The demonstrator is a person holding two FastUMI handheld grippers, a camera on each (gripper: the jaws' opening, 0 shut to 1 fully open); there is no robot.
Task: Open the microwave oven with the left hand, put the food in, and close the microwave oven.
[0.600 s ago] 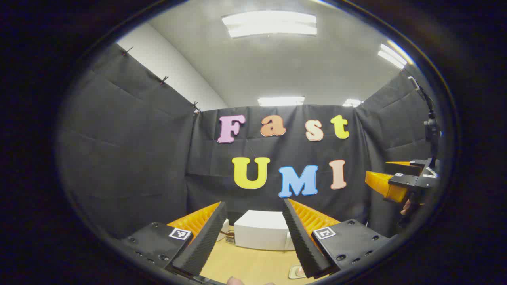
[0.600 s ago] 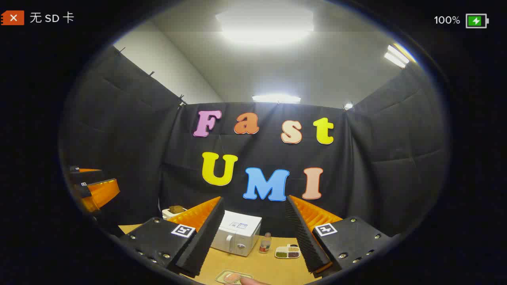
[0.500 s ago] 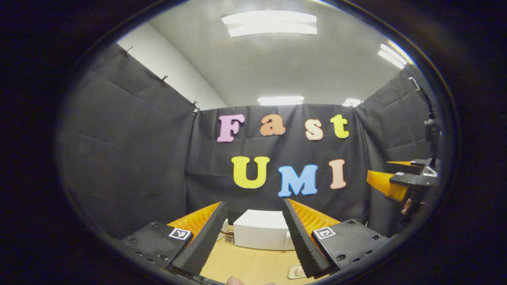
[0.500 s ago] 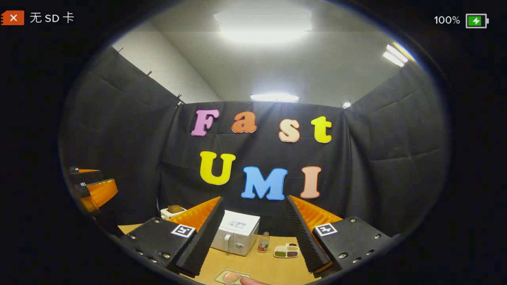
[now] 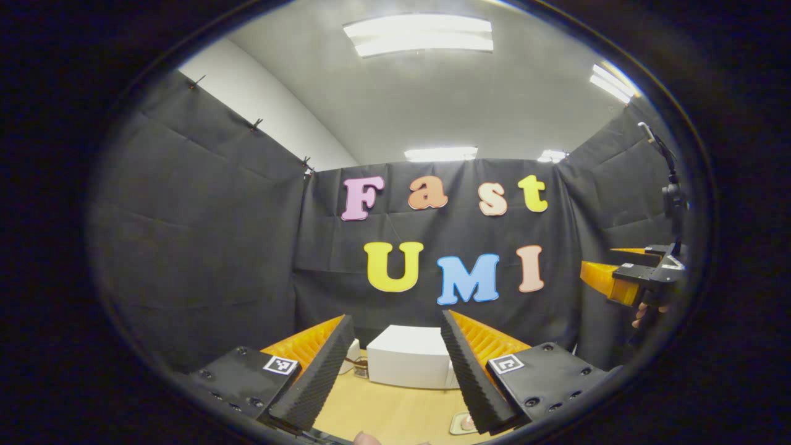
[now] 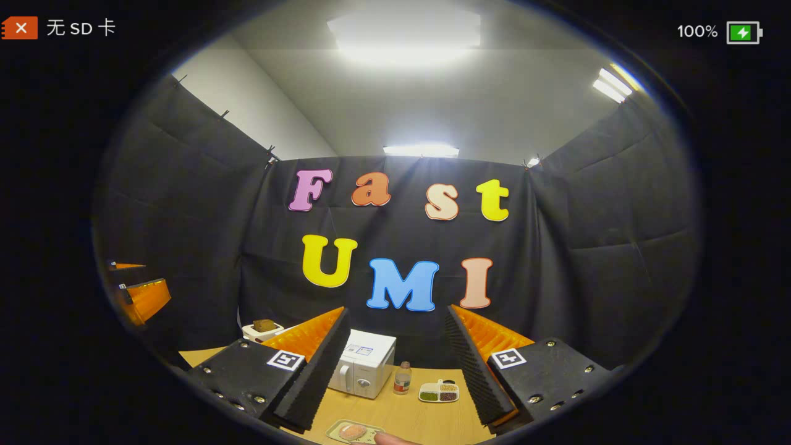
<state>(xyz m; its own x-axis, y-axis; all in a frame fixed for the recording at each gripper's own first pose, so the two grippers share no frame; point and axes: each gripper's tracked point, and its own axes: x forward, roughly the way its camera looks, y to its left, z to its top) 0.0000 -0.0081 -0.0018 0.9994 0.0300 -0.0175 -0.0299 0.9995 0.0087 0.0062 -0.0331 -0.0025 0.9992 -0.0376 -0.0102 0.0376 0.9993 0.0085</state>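
1. The left gripper (image 5: 395, 371) was held with its fingers spread and nothing between them; the white microwave oven (image 5: 409, 364) stood straight ahead of it on the wooden table (image 5: 383, 411), door closed.
2. The right gripper (image 6: 395, 371) was also spread wide and empty.
3. The food (image 6: 349, 431) lay on a small tray (image 6: 334, 426) near the table's front edge, below the right gripper and well apart from the microwave oven.

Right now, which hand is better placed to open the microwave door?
Left, probably. The left tongs are open and empty, with the closed microwave straight ahead between them. From the right tongs it sits off to the left.
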